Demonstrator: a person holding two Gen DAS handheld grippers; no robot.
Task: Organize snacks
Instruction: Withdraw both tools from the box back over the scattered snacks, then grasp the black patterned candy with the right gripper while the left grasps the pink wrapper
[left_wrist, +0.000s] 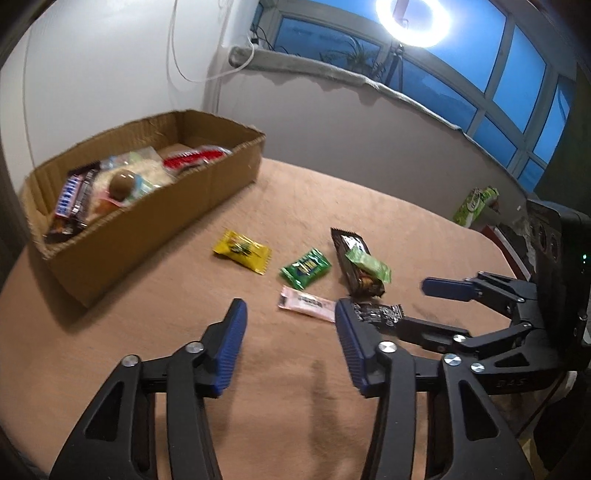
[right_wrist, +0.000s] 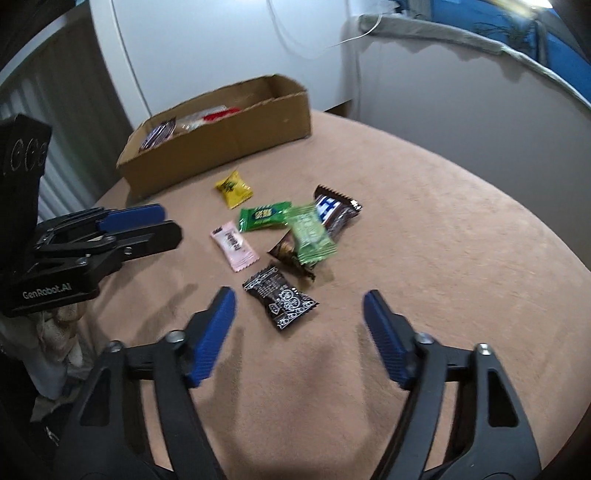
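A: Where do the grippers stand?

B: The left gripper (left_wrist: 290, 306) and the right gripper (right_wrist: 299, 295) both hang over the tan table (right_wrist: 461, 258) with jaws partly apart and nothing between the pads.

A: And the loose snacks?

B: Just ahead of the right gripper lies a black patterned packet (right_wrist: 280, 297). Beyond it: a pink packet (right_wrist: 233, 245), a dark green packet (right_wrist: 263, 216), a light green packet (right_wrist: 311, 236) lying on a brown chocolate bar (right_wrist: 334, 212), and farthest, a yellow packet (right_wrist: 233, 188). From the left wrist view, the pink packet (left_wrist: 308, 304) lies just ahead and right of the left gripper's fingertips.

A: And the container?

B: A cardboard box (left_wrist: 147, 225), ahead and left of the left gripper, already holds several snacks, among them a red packet (left_wrist: 194, 158) and a chocolate bar (left_wrist: 72, 201).
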